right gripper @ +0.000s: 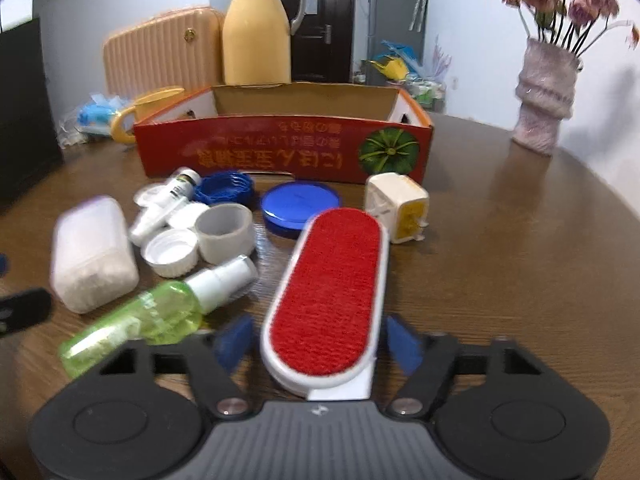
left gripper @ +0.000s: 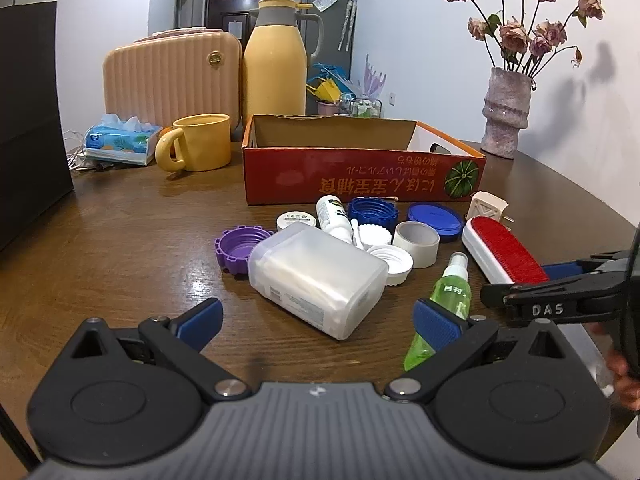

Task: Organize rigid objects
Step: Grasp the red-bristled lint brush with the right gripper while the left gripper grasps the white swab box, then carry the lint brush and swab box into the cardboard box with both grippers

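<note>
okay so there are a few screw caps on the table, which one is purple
The purple cap, ridged around its edge, lies open side up at the left end of the pile beside the translucent white box. The other ridged cap is blue, and two smaller ones are white.

Far beyond the hand-held gripper, toward the left: ribbed peach case (left gripper: 172, 76), upright. Just right of it: yellow thermos jug (left gripper: 276, 60), grey-collared. Nearer, left: yellow mug (left gripper: 200, 142), handle forward, beside tissue pack (left gripper: 120, 140). Far right: pink vase (left gripper: 506, 112) holding dried roses (left gripper: 532, 20). Beneath everything: brown wooden table (left gripper: 132, 240).
</note>
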Tool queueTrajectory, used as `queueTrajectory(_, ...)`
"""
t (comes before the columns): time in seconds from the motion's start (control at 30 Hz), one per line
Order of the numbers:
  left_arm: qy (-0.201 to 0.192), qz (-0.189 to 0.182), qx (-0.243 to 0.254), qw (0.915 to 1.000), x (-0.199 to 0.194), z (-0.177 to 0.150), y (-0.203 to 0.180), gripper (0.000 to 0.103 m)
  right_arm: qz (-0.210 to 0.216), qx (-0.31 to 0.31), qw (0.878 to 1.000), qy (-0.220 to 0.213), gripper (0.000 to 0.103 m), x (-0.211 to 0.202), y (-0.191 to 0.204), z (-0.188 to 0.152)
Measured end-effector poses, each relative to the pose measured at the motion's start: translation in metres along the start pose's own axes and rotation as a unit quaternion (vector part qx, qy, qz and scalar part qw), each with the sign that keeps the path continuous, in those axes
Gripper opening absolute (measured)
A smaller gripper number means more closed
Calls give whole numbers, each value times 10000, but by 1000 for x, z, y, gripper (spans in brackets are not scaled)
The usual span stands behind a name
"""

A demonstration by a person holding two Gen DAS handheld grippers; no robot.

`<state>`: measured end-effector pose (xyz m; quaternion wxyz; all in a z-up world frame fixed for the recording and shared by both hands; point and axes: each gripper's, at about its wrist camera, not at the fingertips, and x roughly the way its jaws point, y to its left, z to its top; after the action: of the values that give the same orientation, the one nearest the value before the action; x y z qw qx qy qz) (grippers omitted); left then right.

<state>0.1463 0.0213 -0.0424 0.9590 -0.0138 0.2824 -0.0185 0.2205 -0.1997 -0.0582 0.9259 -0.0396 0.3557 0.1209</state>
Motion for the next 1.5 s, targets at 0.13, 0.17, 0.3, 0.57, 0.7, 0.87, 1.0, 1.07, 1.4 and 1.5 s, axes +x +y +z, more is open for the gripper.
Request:
queueTrajectory(0.13, 54, -43, 77, 9999, 8, 4, 4, 103, 26, 142, 9999, -44, 56, -2, -4, -1)
queueTrajectory(0.17, 59, -51, 100, 9999, 10, 5, 5, 103, 36, 176, 9998, -61, 56, -3, -5, -2)
queueTrajectory(0.3, 77, -139, 262, 9995, 17, 10, 9, 103, 54, 323, 9992, -209, 56, -11, -9, -3)
queueTrajectory(0.57, 165, -580, 777, 9952, 35, 21, 11, 103, -41, 420, 9981, -442, 56, -29, -9, -3)
queueTrajectory(0.7, 260, -545, 1052, 9926, 49, 25, 8, 103, -102, 424, 9978, -508, 56, -34, -7, -4)
queueTrajectory(0.87, 220, -589, 1198, 9908, 63, 32, 7, 103, -185, 437, 9976, -511, 56, -35, -5, -5)
queueTrajectory(1.0, 320, -738, 1200, 9895, 72, 35, 7, 103, -241, 414, 9976, -510, 56, -34, -4, -4)
queueTrajectory(1.07, 344, -743, 1246, 9888, 76, 33, 5, 103, -249, 399, 9976, -508, 56, -34, -3, -3)
queueTrajectory(1.4, 272, -698, 1240, 9895, 74, 31, 4, 84, -172, 355, 9979, -509, 56, -33, -2, -3)
queueTrajectory(1.5, 233, -645, 1247, 9898, 71, 30, 2, 84, -159, 351, 9979, -515, 56, -33, -2, -4)
